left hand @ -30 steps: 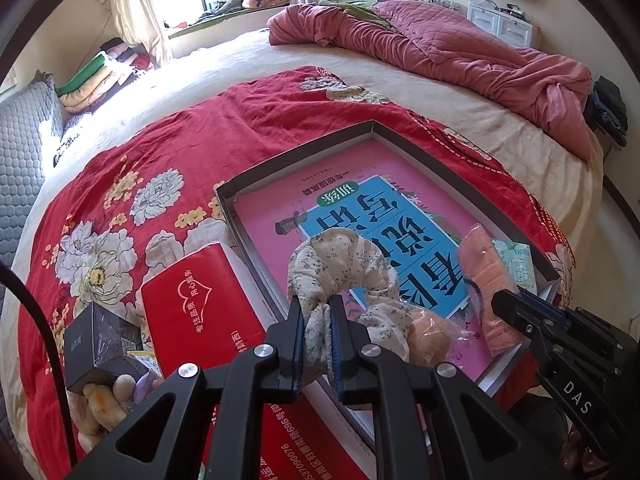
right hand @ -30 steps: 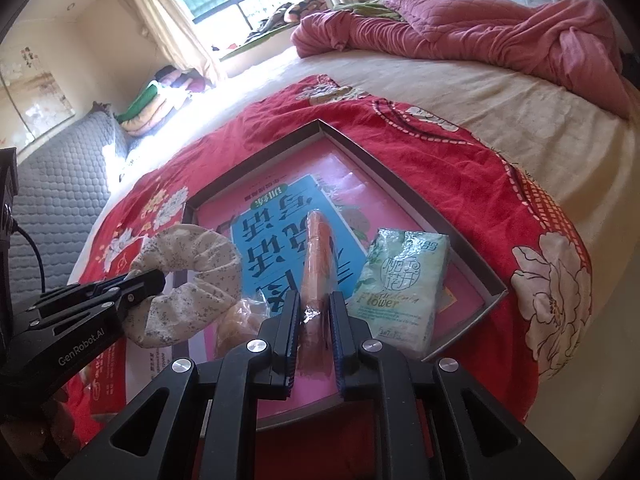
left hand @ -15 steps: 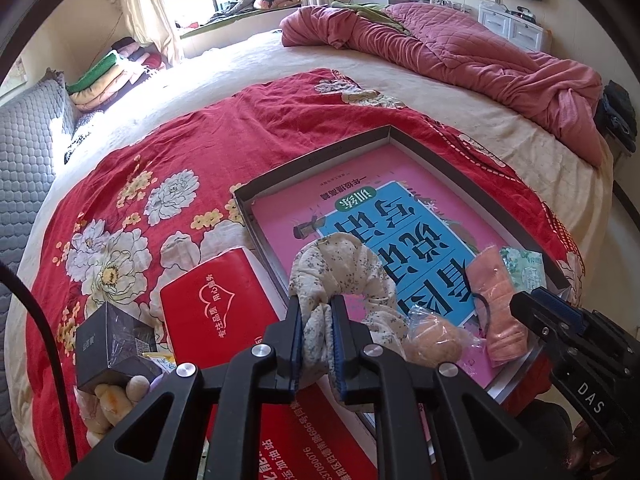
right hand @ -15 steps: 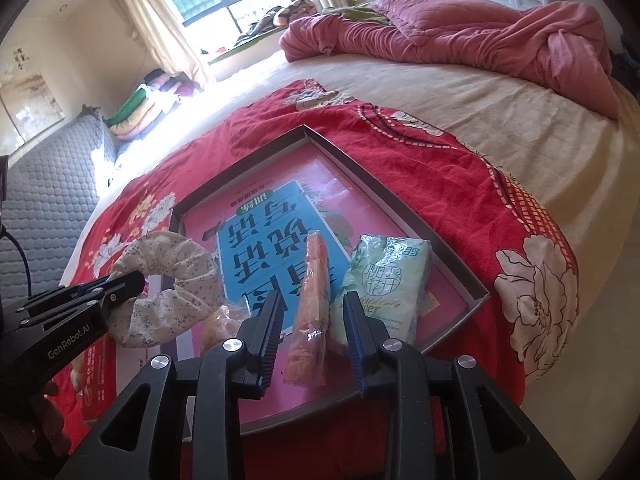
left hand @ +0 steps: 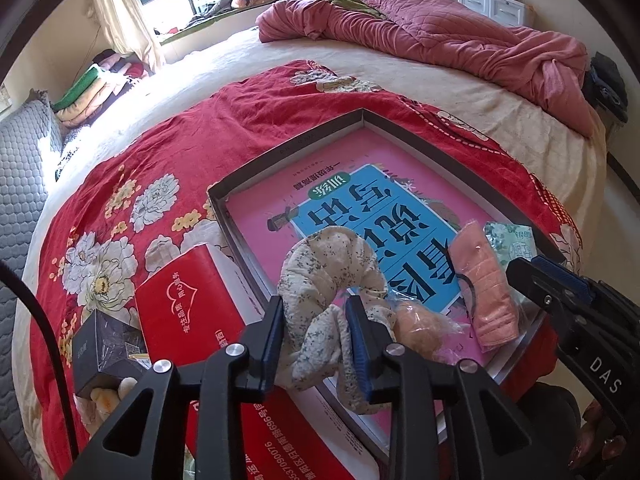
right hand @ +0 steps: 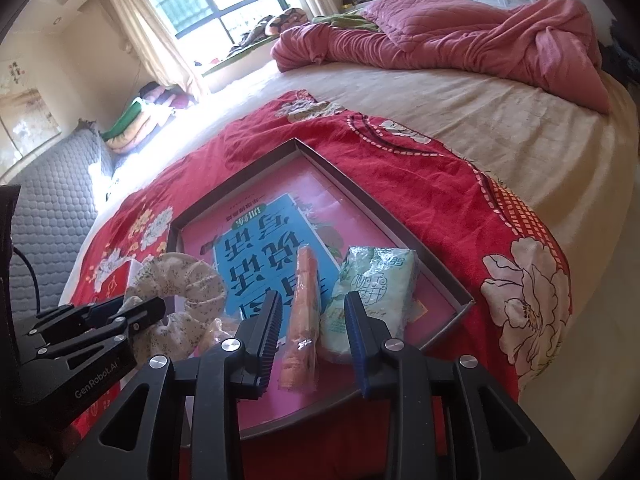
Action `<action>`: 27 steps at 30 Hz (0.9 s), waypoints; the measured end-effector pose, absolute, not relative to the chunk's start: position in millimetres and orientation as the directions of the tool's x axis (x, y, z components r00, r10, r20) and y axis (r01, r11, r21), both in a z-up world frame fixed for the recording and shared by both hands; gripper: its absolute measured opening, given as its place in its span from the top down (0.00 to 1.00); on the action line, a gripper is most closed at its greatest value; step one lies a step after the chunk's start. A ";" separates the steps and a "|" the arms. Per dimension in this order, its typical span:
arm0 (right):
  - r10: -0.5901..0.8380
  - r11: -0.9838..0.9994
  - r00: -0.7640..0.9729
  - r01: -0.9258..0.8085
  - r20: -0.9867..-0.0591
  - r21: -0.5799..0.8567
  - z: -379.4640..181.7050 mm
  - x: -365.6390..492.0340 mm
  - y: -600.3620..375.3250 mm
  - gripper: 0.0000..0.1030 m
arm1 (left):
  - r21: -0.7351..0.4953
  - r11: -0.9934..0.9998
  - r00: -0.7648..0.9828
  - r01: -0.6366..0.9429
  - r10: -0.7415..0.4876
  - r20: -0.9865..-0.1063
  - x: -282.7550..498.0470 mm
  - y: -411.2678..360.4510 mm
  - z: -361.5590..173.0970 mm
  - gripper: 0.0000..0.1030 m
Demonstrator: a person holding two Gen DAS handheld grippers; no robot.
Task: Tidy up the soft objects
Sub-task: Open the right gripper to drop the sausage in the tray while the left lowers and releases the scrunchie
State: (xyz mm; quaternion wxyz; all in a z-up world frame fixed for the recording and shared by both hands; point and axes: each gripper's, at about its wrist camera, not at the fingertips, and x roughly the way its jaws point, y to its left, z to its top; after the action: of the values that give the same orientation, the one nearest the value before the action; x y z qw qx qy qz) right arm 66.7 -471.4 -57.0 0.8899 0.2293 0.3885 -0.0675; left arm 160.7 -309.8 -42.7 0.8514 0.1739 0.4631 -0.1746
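The left gripper (left hand: 316, 332) is standing with its jaws parted after just opening, and the floral scrunchie (left hand: 332, 280) is lying loose between the blue pads, draped over the near-left rim of the grey tray (left hand: 288, 148). Whether the cloth is still brushing the pads I cannot tell. The right gripper (right hand: 312, 332) is also sitting spread, its jaws having just been opening, and the folded orange cloth (right hand: 304, 312) is resting on the tray floor between the fingers, clear of both pads.

The tray is lying on a red flowered blanket (left hand: 120, 184), and its floor is taken up by a pink book with a blue panel (left hand: 380, 216). A green-printed tissue pack (right hand: 368, 296) is leaning just beside the orange cloth, partly behind the right-hand finger (right hand: 356, 340). A peach-coloured item in clear wrap (left hand: 416, 328) is sitting between the scrunchie and the orange cloth, touching the scrunchie.

Crowding the left side outside the tray, a red box (left hand: 188, 308) is lying against the tray wall, with a dark box (left hand: 100, 344) and a pale plush item (left hand: 108, 396) beside it. A crumpled pink quilt (left hand: 460, 48) is lying well apart on the cream bedsheet (right hand: 480, 128) behind
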 end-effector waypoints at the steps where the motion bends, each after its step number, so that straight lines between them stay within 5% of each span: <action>1: 0.057 0.884 0.690 0.300 -0.722 0.357 -57.5 67.7 -471.4 0.67 | 0.123 0.878 0.505 0.462 -0.146 -0.851 159.9 -309.7 -42.5 0.62; 12: 0.014 0.871 0.688 0.348 -0.725 0.347 -55.3 62.9 -479.7 0.51 | -0.017 0.862 0.444 0.507 -0.277 -0.852 149.9 -308.6 -37.1 0.48; 27: -0.049 0.851 0.702 0.402 -0.711 0.338 -48.5 55.2 -490.1 0.51 | -0.148 0.815 0.389 0.561 -0.417 -0.821 140.0 -315.5 -19.9 0.44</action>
State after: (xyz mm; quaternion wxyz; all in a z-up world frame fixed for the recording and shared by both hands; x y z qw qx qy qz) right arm 55.2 -490.1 -48.5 0.8902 0.2416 0.3648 -0.1265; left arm 140.0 -315.5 -19.9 0.8297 0.0767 0.4678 -0.2947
